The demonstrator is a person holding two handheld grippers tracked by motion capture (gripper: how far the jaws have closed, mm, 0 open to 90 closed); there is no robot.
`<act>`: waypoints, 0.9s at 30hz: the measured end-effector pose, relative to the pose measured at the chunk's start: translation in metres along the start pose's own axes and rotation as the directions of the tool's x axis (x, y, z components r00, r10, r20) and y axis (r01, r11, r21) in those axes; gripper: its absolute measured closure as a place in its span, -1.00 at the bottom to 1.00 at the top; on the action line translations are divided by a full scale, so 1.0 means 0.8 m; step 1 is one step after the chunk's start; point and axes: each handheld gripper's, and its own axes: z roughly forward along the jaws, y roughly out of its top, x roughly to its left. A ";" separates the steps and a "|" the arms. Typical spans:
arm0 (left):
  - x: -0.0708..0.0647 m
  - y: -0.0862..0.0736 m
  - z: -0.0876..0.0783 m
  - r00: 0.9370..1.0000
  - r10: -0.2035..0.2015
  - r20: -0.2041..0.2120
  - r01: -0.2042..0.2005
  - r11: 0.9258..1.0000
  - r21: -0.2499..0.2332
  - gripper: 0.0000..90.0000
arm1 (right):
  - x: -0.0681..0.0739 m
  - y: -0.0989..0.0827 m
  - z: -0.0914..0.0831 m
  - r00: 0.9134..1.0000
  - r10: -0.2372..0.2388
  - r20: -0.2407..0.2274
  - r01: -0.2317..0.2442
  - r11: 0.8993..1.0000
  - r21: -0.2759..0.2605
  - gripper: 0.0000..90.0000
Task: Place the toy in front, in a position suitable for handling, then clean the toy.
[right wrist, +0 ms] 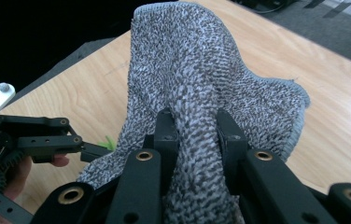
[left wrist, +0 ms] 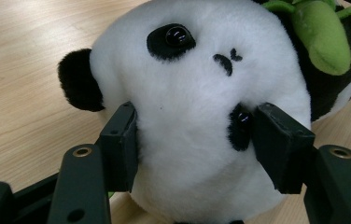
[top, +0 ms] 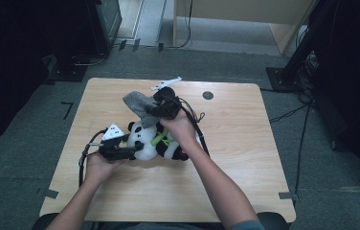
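Note:
A black-and-white panda plush (top: pixel 145 140) lies near the middle of the wooden table (top: pixel 245 143) with a green plush stalk (left wrist: pixel 325 39) across its body. My left gripper (top: pixel 132 151) is shut on the panda's head (left wrist: pixel 197 70); its pads press into the white fur on both sides. A grey knitted cloth (top: pixel 137 101) hangs just above the panda. My right gripper (top: pixel 151 109) is shut on a fold of that cloth (right wrist: pixel 201 60), and the rest of the fabric drapes past the jaws. The left gripper (right wrist: pixel 47 142) shows below the cloth in the right gripper view.
A small dark round spot (top: pixel 208 95) marks the table's far side. Bare wood lies to the right and at the front. Cables (top: pixel 293 112) and dark equipment stands surround the table on the grey carpet.

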 end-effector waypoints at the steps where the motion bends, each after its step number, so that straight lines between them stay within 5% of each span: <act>1: 0.000 0.000 0.000 1.000 0.001 0.001 -0.001 1.000 0.000 -0.15 | 0.003 0.000 0.004 1.000 0.000 -0.005 0.000 1.000 0.009 0.68; 18: -0.001 -0.002 0.000 1.000 -0.008 -0.006 0.008 1.000 -0.009 -0.14 | 0.030 -0.007 0.054 0.998 -0.027 -0.062 0.033 0.994 0.108 0.68; 27: 0.001 -0.003 0.002 1.000 -0.025 -0.008 0.025 1.000 -0.004 -0.13 | 0.026 -0.019 0.067 0.997 -0.029 -0.071 0.038 0.991 0.125 0.65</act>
